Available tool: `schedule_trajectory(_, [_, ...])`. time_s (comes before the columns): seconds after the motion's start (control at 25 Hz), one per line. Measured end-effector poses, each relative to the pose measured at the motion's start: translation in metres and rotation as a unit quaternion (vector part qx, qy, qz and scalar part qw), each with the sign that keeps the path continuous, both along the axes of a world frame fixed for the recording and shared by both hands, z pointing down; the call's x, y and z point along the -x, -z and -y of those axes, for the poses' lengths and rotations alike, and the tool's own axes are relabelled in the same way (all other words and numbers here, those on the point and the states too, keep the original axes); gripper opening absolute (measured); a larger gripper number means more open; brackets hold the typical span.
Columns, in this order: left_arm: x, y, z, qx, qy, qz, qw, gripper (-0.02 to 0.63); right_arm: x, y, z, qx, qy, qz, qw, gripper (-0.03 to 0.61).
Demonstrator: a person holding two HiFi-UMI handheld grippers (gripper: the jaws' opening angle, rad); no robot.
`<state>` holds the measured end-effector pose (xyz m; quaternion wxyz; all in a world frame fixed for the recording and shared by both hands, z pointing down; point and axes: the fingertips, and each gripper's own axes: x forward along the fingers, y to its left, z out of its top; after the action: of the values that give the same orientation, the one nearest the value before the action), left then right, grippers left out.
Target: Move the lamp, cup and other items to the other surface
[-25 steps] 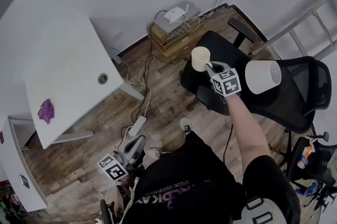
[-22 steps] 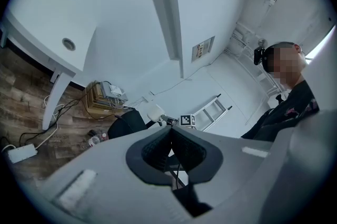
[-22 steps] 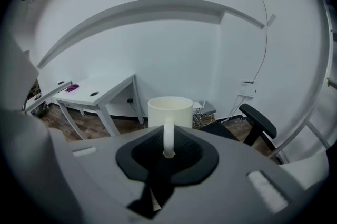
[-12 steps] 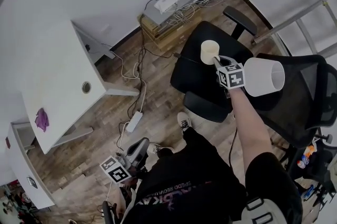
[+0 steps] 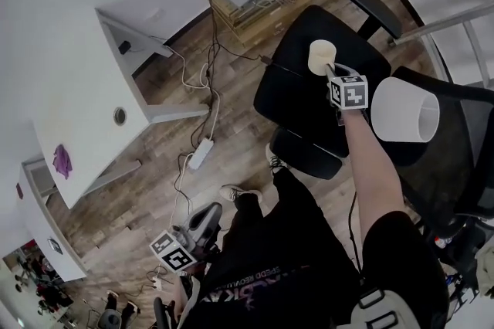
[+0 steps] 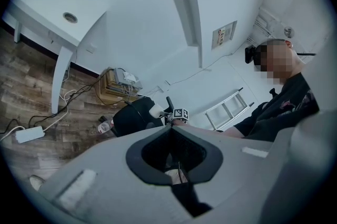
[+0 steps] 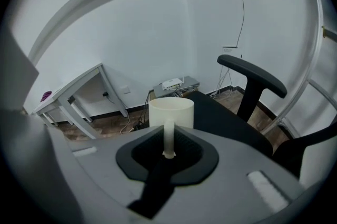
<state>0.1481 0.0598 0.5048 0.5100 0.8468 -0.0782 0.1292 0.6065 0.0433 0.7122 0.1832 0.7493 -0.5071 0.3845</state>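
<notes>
Both sets of fingers are closed: nearest, my left gripper (image 6: 170,127) hangs by my leg, pressed together on nothing. Farther out, my right gripper (image 7: 167,152) pinches the cup (image 7: 171,112) by its handle. It is now further over the chair seat (image 5: 297,88), near the lamp (image 5: 404,110) and well apart from the desk (image 5: 69,103) corner, so set-down looks close.

Colour and pattern reference

The cup (image 5: 323,57) is plain cream; lampshade (image 5: 404,110) plain white; office chair (image 5: 309,100) black; desk (image 5: 69,111) white, bearing a purple cloth (image 5: 62,161); floor (image 5: 231,127) brown wood-grain planks. The right gripper (image 7: 167,150) is grey with black jaw recess; its marker cube (image 5: 349,93) shows black-and-white squares.
</notes>
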Motion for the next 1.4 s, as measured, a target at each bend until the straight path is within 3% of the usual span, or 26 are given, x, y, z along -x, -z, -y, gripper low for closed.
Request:
schedule_trajectory(0.52, [0.014, -0.027, 0.002, 0.037, 0.041, 0.038, 0.9978, 0.002, -0.014, -0.068, 0.009, 0.027, -0.031, 0.021, 0.999, 0.046])
schedule_trajectory(1.16, [0.004, -0.03, -0.003, 0.038, 0.04, 0.03, 0.998, 0.002, 0.007, -0.082, -0.009, 0.044, -0.012, 0.017, 0.999, 0.058])
schedule_trajectory(1.4, [0.009, -0.031, -0.01, 0.037, 0.049, 0.028, 0.9977, 0.002, 0.017, -0.101, -0.026, 0.06, -0.008, 0.041, 0.997, 0.071])
